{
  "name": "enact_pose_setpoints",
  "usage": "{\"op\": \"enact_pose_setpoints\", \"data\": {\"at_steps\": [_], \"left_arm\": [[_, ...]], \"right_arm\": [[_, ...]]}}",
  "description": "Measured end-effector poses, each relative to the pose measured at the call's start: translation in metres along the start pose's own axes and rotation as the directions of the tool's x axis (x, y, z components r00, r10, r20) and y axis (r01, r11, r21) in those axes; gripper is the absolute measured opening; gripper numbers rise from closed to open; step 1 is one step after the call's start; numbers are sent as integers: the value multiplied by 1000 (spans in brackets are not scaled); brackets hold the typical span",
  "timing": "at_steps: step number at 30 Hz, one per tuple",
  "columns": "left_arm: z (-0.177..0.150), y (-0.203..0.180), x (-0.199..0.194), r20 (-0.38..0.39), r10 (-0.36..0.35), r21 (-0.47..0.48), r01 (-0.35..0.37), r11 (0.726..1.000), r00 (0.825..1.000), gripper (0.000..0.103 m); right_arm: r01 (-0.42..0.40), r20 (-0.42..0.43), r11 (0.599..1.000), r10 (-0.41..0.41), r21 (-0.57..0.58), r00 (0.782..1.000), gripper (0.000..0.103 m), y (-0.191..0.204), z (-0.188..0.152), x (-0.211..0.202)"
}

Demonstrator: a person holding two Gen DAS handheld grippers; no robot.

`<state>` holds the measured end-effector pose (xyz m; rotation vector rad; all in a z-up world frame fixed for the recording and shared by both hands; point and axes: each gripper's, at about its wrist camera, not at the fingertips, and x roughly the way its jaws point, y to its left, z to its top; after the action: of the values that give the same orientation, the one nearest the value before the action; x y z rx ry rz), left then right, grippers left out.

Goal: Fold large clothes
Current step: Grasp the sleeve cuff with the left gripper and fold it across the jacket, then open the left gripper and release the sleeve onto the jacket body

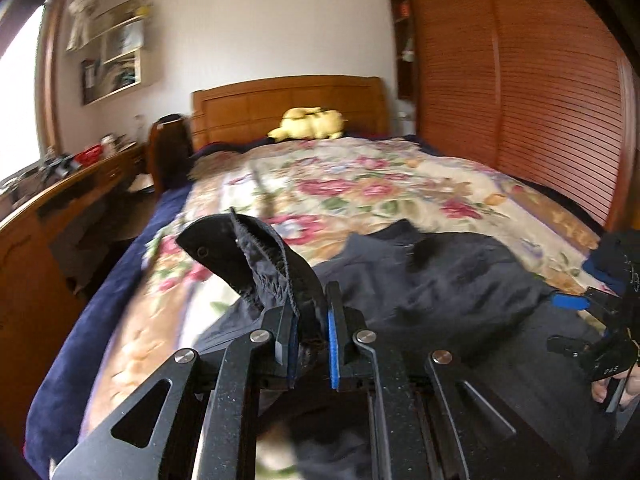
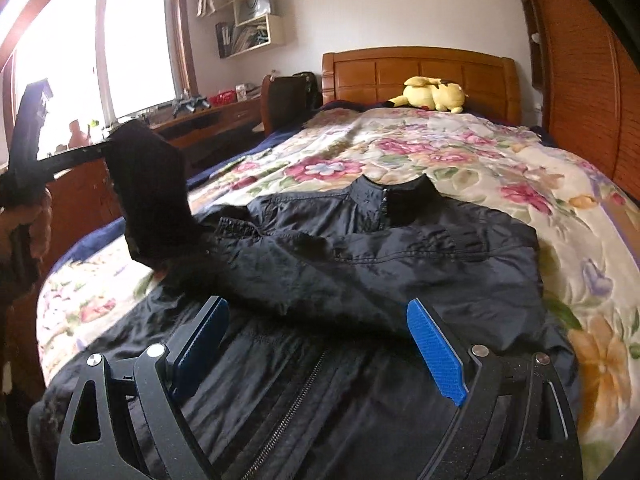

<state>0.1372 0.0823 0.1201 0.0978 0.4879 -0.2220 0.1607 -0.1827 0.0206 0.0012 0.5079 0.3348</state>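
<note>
A large black zip jacket (image 2: 360, 264) lies front up on the floral bedspread (image 2: 440, 148), collar toward the headboard. It also shows in the left wrist view (image 1: 460, 280). My left gripper (image 1: 311, 320) is shut on the jacket's sleeve cuff (image 1: 248, 252) and holds it lifted above the bed. The raised cuff (image 2: 152, 200) shows at the left of the right wrist view, with the left gripper's body (image 2: 28, 148) beyond it. My right gripper (image 2: 320, 344) is open and empty, low over the jacket's front near the zipper. It appears at the right edge of the left wrist view (image 1: 592, 308).
A yellow plush toy (image 2: 432, 94) lies by the wooden headboard (image 2: 420, 68). A wooden desk (image 1: 60, 208) with clutter runs along the bed's left side. A slatted wooden wardrobe (image 1: 520, 100) stands on the right. Wall shelves (image 2: 252, 20) hang above the desk.
</note>
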Motion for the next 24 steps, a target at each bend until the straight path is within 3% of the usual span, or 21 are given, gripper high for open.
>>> {"op": "enact_pose_setpoints", "data": {"at_steps": [6,12,14,16,24], "left_arm": [[6,-55,-2,-11,-88,39,88,995,996,12],[6,-90,-5,-47,-132,50,135,990,990,14],[3,-100,-5,-61,-147,75,151,986,987,19],[-1,-104,-4,-59,-137,96,142,985,989,35],[-25,-91,-6,-27,-98,67,100,993,995,50]], "right_arm": [[16,18,999,-16,42,1000,92,-19,-3,-12],[20,19,999,-21,47,1000,91,-22,-6,-15],[19,17,999,-20,47,1000,92,-22,-6,-16],[21,15,999,-22,43,1000,92,-23,-6,-15],[33,0,999,-33,27,999,91,-21,-5,-6]]}}
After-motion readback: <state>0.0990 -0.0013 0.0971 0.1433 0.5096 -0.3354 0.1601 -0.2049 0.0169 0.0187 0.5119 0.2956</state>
